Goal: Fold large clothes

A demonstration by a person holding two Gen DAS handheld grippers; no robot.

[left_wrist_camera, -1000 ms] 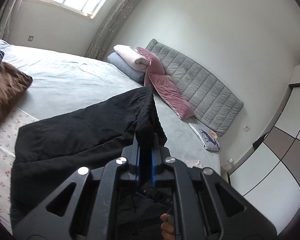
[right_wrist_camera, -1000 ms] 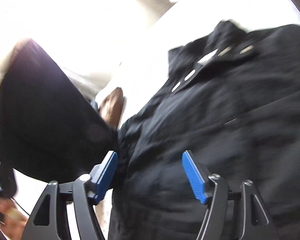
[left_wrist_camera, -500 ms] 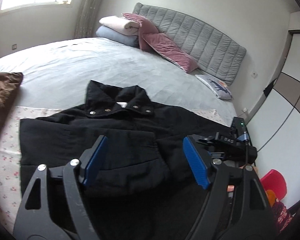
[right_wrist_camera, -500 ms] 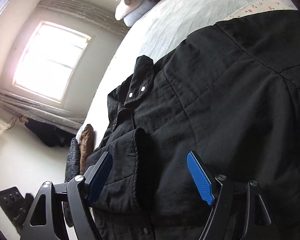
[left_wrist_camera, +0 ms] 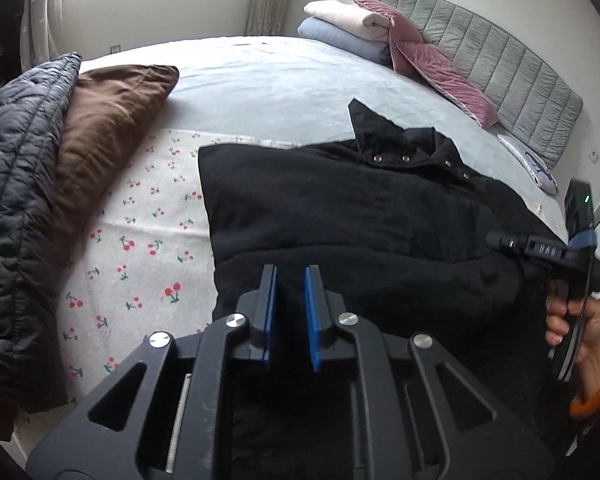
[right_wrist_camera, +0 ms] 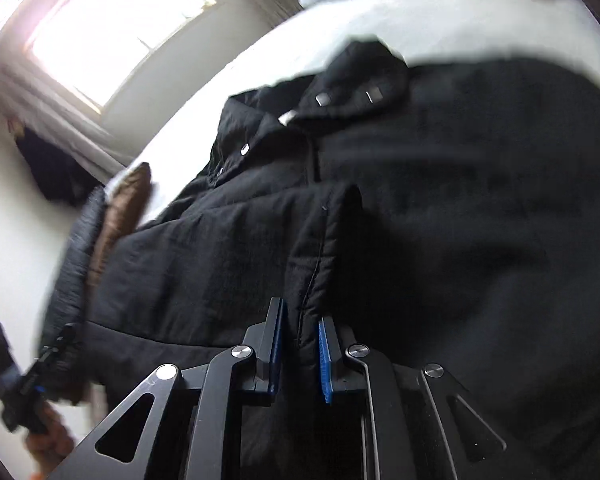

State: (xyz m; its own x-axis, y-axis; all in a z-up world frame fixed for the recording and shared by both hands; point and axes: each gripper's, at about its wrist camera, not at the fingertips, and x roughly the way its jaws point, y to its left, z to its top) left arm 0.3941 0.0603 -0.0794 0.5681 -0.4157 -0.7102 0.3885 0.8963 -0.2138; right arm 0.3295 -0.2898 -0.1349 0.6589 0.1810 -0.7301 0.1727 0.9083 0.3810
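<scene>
A black padded jacket (left_wrist_camera: 360, 216) lies flat on the bed, collar with snaps toward the headboard. My left gripper (left_wrist_camera: 291, 276) is low at the jacket's near hem. Its jaws are closing to a narrow gap with black cloth between the pads. In the right wrist view the jacket (right_wrist_camera: 420, 200) fills the frame, one sleeve folded across its front. My right gripper (right_wrist_camera: 302, 312) is shut on a stitched edge of that cloth. The left wrist view shows the right gripper's body (left_wrist_camera: 540, 248) at the jacket's right side, held by a hand in an orange cuff.
A cherry-print sheet (left_wrist_camera: 140, 240) lies under the jacket on the grey bed (left_wrist_camera: 280, 80). A brown garment (left_wrist_camera: 108, 120) and a dark quilted jacket (left_wrist_camera: 16, 200) are piled at the left. Pink pillows (left_wrist_camera: 444, 76) and folded blankets (left_wrist_camera: 340, 24) rest against the grey headboard (left_wrist_camera: 500, 68).
The left gripper released the lifted cloth, opened wide, dropped to the near hem and narrowed again. The right gripper went from wide open to shut on the jacket. The jacket now lies flat.
</scene>
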